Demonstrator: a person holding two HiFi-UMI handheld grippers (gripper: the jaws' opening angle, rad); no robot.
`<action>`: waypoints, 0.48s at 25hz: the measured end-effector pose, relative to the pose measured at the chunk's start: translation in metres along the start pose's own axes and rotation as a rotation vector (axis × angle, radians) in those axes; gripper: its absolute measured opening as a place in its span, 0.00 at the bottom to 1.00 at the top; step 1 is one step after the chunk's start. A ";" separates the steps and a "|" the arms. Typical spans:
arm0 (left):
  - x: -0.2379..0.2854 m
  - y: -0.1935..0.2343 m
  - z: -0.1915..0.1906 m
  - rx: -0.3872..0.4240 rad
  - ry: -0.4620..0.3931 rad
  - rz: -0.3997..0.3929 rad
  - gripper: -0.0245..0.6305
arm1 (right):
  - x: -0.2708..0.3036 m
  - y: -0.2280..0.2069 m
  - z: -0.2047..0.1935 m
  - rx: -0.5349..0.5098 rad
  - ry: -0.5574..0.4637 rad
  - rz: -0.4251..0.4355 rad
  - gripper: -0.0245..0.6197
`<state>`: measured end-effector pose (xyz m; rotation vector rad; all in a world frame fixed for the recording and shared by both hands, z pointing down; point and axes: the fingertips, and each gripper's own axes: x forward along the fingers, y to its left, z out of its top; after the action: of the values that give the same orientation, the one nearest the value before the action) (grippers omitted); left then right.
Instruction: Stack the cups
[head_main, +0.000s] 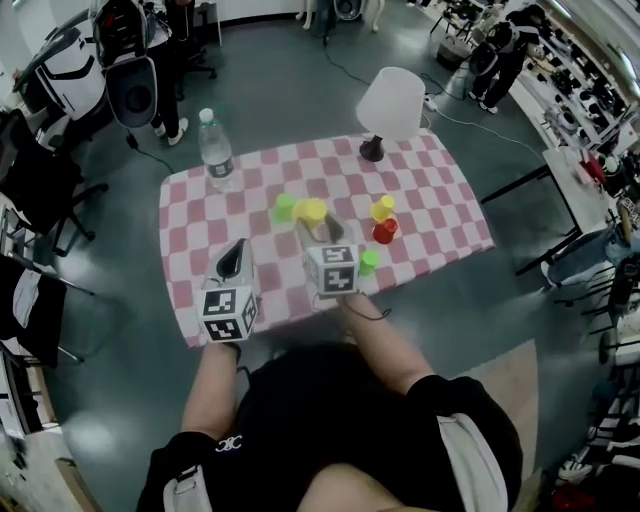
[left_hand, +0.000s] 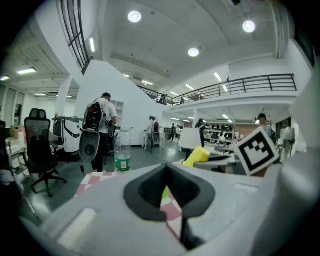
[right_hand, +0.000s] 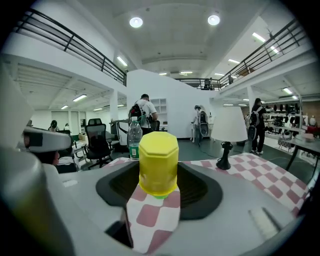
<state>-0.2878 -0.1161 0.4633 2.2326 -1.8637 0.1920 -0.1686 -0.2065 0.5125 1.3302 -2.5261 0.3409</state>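
Right gripper (head_main: 317, 226) clamps inverted yellow cup (right_hand: 158, 162); we see it held clear above checkered table (head_main: 445, 195). Green cup (head_main: 284, 206) just beside it. Second yellow cup (head_main: 382, 208), red cup (head_main: 385, 231) and second green cup (head_main: 369, 261) cluster to the right. Left gripper (head_main: 237, 252): we read jaws together, nothing between.

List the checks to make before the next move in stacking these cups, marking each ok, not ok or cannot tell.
1. Right gripper holds the yellow cup between its jaws: ok.
2. Held cup stands straight, closed end up: ok.
3. Held cup clear of the tablecloth: cannot tell.
4. Left gripper has nothing between its jaws: ok.
5. Nearest green cup stands uncovered, nothing on it: ok.
6. Bottle and lamp stand away from the cups: ok.
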 end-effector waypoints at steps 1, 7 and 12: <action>0.004 -0.008 0.001 0.004 0.002 -0.014 0.04 | -0.005 -0.007 0.002 0.003 -0.007 -0.010 0.40; 0.030 -0.051 0.008 0.027 0.008 -0.092 0.04 | -0.035 -0.049 0.014 0.010 -0.043 -0.077 0.40; 0.052 -0.089 0.013 0.040 0.011 -0.151 0.04 | -0.058 -0.083 0.017 0.022 -0.039 -0.118 0.40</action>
<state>-0.1913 -0.1536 0.4554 2.3816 -1.6909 0.2162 -0.0706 -0.2134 0.4840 1.5007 -2.4678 0.3215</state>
